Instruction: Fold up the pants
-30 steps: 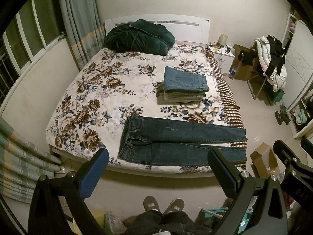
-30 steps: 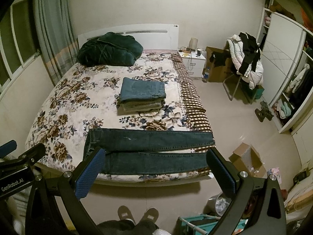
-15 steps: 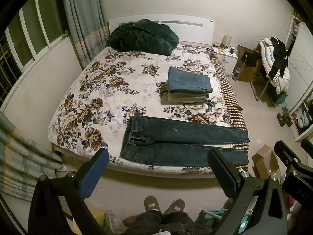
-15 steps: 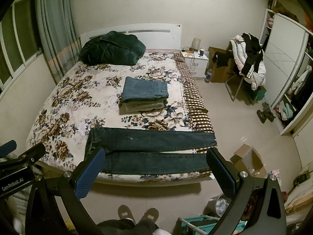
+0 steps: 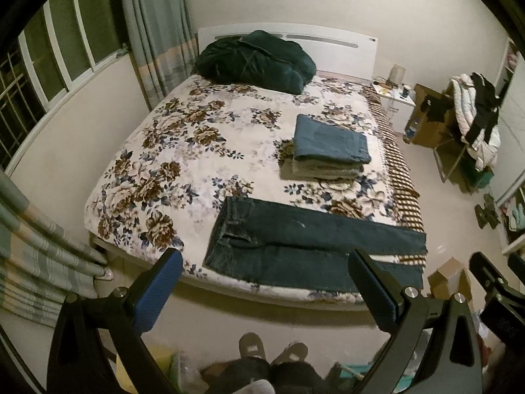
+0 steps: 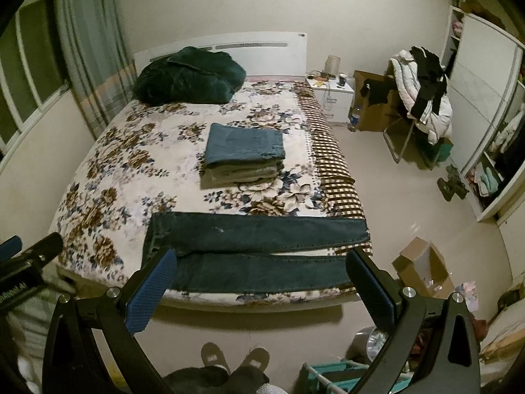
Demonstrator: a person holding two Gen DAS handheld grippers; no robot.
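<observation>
hovering short of the bed's foot, the left gripper [image 5: 264, 282] and right gripper [image 6: 261, 280] are held spread wide, gripping nothing. dark jeans [image 5: 305, 246] are laid flat across the bed [image 5: 203, 151] (near edge), folded pants [image 5: 329, 149] stacked beyond.

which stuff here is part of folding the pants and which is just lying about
For the job:
- dark jeans laid flat across the foot of the bed
- folded stack of pants further up
- left gripper and right gripper, both open and empty

Just lying about:
- green blanket by the headboard
- chair piled with clothes
- cardboard box on the floor
- nightstand
</observation>
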